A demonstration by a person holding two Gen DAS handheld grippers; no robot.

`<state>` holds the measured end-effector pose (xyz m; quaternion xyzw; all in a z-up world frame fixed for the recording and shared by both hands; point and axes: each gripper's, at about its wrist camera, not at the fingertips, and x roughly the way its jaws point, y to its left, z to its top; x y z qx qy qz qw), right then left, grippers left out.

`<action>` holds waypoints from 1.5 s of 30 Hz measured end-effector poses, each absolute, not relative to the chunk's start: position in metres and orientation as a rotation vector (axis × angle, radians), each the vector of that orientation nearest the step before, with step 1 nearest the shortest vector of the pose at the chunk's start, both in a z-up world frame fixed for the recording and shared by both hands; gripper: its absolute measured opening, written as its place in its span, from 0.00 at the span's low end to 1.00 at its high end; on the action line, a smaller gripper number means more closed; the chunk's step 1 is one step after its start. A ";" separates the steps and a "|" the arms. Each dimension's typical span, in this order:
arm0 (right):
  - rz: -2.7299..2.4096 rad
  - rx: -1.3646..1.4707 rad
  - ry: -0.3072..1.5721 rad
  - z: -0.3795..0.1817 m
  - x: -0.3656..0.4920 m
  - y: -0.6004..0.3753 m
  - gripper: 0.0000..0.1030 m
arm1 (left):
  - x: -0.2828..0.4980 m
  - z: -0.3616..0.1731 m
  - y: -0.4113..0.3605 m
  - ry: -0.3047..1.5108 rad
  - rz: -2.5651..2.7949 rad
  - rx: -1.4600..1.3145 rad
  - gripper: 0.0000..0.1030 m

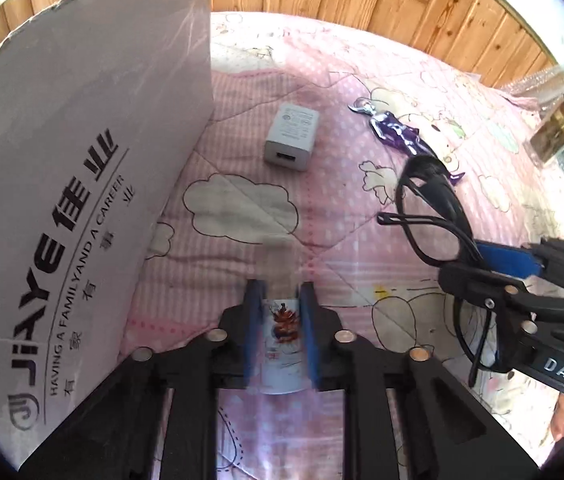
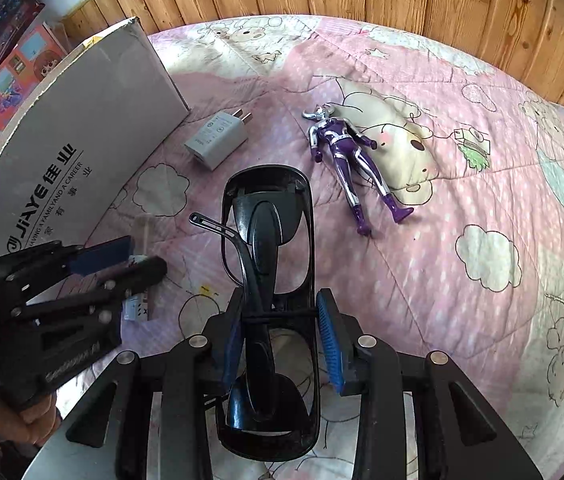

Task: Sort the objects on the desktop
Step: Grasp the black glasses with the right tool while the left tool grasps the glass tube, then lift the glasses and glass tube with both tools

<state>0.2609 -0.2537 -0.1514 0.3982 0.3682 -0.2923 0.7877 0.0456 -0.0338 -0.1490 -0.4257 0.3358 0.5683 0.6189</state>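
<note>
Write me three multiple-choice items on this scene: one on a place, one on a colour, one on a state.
1. The white charger lies: A) between the cardboard box and the toy figure B) on the toy figure C) inside the box.
2. The toy figure is mostly: A) red B) green C) purple.
3. The left gripper is: A) open and empty B) shut on a small white bottle C) shut on the charger.
Answers: A, it sits in the gap between them; C, purple body, silver trim; B, both pads press the bottle.
</note>
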 end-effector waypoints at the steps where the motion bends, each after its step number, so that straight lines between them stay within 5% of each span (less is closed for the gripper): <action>1: -0.628 0.861 0.785 -0.150 0.258 -0.252 0.35 | 0.042 -0.148 -0.034 0.753 1.302 -1.001 0.18; 45: -0.701 0.932 0.609 -0.098 0.198 -0.188 0.35 | 0.068 -0.050 -0.096 0.664 1.297 -0.832 0.18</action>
